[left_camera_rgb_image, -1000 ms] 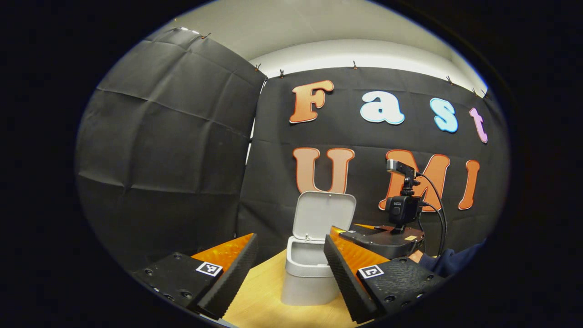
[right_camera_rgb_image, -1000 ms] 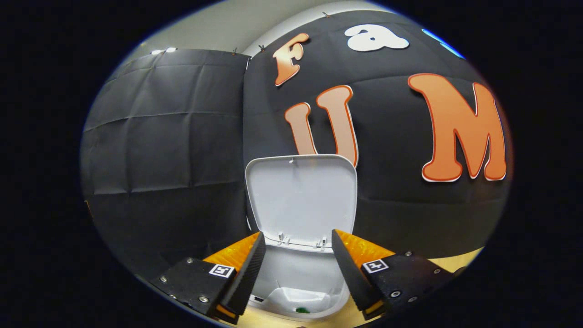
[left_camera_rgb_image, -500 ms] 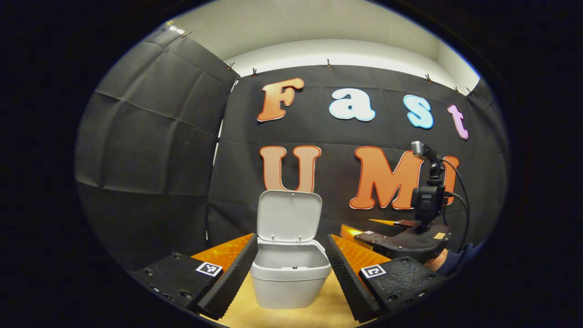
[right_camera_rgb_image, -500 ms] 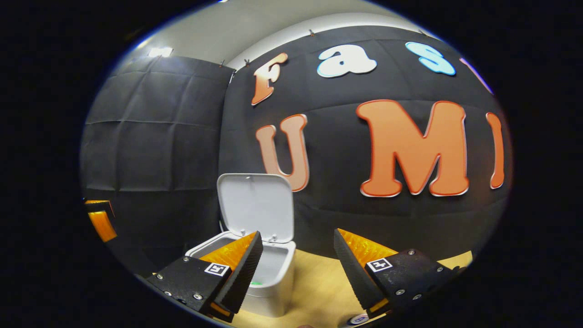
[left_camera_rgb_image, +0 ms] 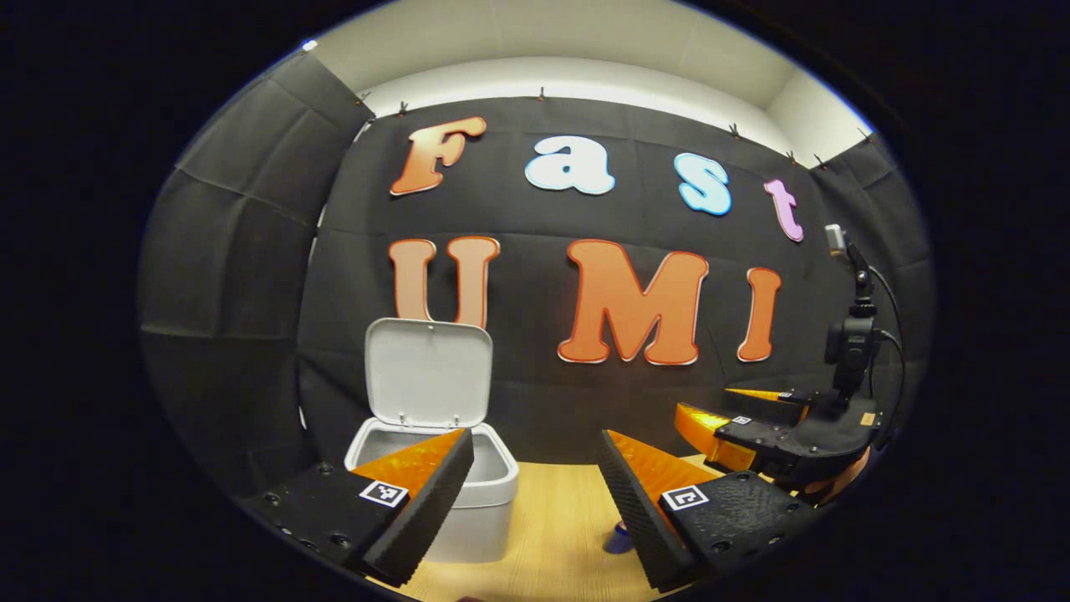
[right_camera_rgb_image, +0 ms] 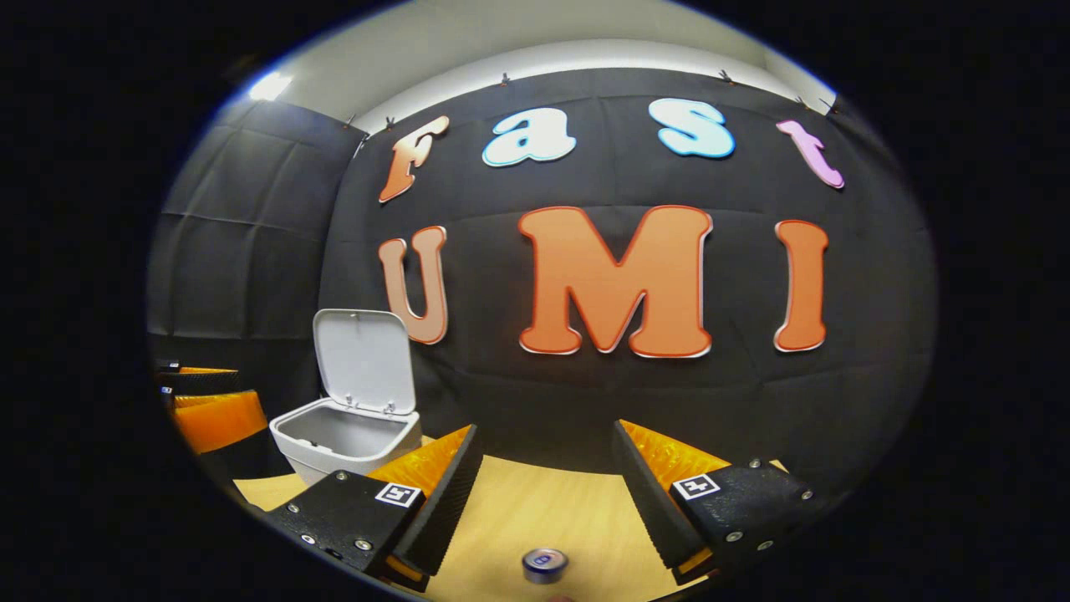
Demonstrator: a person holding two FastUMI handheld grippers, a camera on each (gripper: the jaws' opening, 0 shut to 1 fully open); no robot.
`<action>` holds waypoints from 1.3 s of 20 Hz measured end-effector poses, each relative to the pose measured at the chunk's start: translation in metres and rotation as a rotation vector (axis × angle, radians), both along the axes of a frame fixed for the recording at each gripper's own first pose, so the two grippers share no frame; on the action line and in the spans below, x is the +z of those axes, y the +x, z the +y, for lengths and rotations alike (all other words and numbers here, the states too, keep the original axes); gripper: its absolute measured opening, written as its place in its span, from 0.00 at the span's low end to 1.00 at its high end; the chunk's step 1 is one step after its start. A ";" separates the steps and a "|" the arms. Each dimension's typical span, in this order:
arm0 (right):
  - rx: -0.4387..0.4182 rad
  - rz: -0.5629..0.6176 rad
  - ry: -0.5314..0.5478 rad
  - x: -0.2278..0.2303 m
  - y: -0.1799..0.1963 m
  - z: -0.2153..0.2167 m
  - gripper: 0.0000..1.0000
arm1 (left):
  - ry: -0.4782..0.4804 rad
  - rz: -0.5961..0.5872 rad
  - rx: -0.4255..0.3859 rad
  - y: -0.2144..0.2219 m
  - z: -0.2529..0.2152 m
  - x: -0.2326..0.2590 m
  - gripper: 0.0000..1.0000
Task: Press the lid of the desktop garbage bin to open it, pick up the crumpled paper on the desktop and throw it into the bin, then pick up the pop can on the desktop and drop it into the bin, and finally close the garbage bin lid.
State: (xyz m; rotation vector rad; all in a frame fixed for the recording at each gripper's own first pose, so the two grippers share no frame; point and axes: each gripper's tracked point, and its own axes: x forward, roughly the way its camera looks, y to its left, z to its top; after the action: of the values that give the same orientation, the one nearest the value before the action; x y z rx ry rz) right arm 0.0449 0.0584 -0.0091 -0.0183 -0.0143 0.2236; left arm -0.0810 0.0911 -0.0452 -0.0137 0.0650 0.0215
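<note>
The white desktop bin (left_camera_rgb_image: 468, 510) (right_camera_rgb_image: 347, 439) stands on the wooden table with its lid (left_camera_rgb_image: 426, 372) (right_camera_rgb_image: 365, 361) raised upright. My left gripper (left_camera_rgb_image: 535, 502) is open and holds nothing; the bin is behind its left finger. In the left gripper view the right gripper (left_camera_rgb_image: 744, 414) hangs open farther off at the right. My right gripper (right_camera_rgb_image: 543, 493) is open above the table, right of the bin. The pop can (right_camera_rgb_image: 545, 563) stands upright low between its fingers; a bit of the pop can (left_camera_rgb_image: 619, 539) peeks beside my left gripper's right finger. The left gripper (right_camera_rgb_image: 209, 405) appears left of the bin.
The black cloth wall rises close behind the bin and along the left side. The wooden table (right_camera_rgb_image: 543, 510) stretches between the bin and the right gripper. A camera on a stalk with cables (left_camera_rgb_image: 848, 351) rides on the right gripper.
Both views have swung right, so the bin slid from centre to the left. My right gripper pulled back from over the open bin, and the pop can came into sight.
</note>
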 end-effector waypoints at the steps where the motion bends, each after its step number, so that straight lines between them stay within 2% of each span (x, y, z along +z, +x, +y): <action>1: -0.025 0.012 -0.008 -0.006 -0.004 -0.012 0.93 | 0.012 0.012 -0.020 0.004 -0.010 -0.005 0.94; 5: -0.113 0.055 -0.003 -0.019 -0.017 -0.053 0.94 | -0.006 0.073 -0.136 0.021 -0.062 -0.046 0.94; 12: -0.245 0.084 -0.029 -0.026 -0.040 -0.114 0.93 | 0.010 0.221 -0.276 0.049 -0.126 -0.139 0.94; 16: -0.308 0.096 -0.047 -0.029 -0.050 -0.138 0.93 | 0.026 0.331 -0.313 0.063 -0.149 -0.202 0.95; 18: -0.340 0.109 -0.057 -0.031 -0.055 -0.149 0.94 | 0.047 0.440 -0.331 0.064 -0.159 -0.246 0.95; 21: -0.387 0.120 -0.071 -0.032 -0.064 -0.165 0.93 | 0.048 0.543 -0.361 0.077 -0.170 -0.304 0.97; 26: -0.443 0.138 -0.093 -0.034 -0.075 -0.177 0.93 | 0.061 0.678 -0.337 0.105 -0.168 -0.370 0.98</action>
State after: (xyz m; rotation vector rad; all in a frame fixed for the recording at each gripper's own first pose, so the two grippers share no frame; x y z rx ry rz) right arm -0.0302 -0.1181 -0.0430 -0.0977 0.1364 -0.2176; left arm 0.0235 -0.0768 -0.4157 0.0665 0.7439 -0.3106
